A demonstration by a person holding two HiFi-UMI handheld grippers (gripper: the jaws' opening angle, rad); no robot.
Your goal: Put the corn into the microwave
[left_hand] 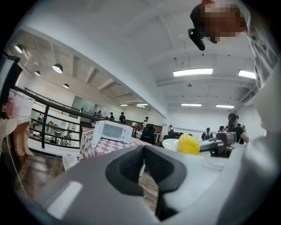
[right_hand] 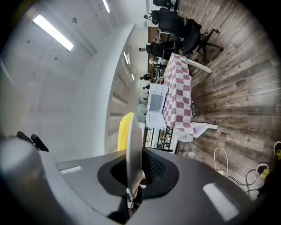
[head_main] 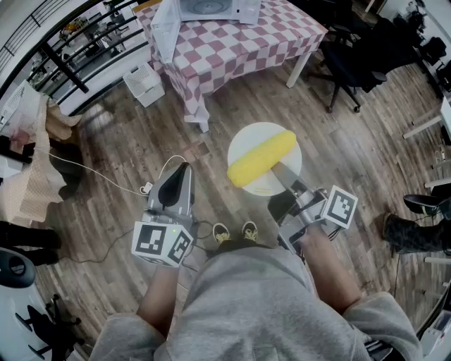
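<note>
A yellow corn cob (head_main: 262,158) lies across a white plate (head_main: 248,141). My right gripper (head_main: 280,171) is shut on the plate's near rim and holds it level above the wooden floor. In the right gripper view the plate (right_hand: 133,149) stands edge-on between the jaws, the corn (right_hand: 123,132) behind it. The white microwave (head_main: 211,8) stands on a checkered table (head_main: 239,42) ahead with its door swung open to the left. My left gripper (head_main: 181,175) hangs shut and empty to the left of the plate. Its view shows the microwave (left_hand: 110,131) and the corn (left_hand: 189,144).
A black office chair (head_main: 345,63) stands right of the table, and a white crate (head_main: 144,83) on the floor at its left. A white cable (head_main: 106,173) runs over the floor. A railing (head_main: 63,63) lines the far left. Another person's shoes (head_main: 416,218) are at right.
</note>
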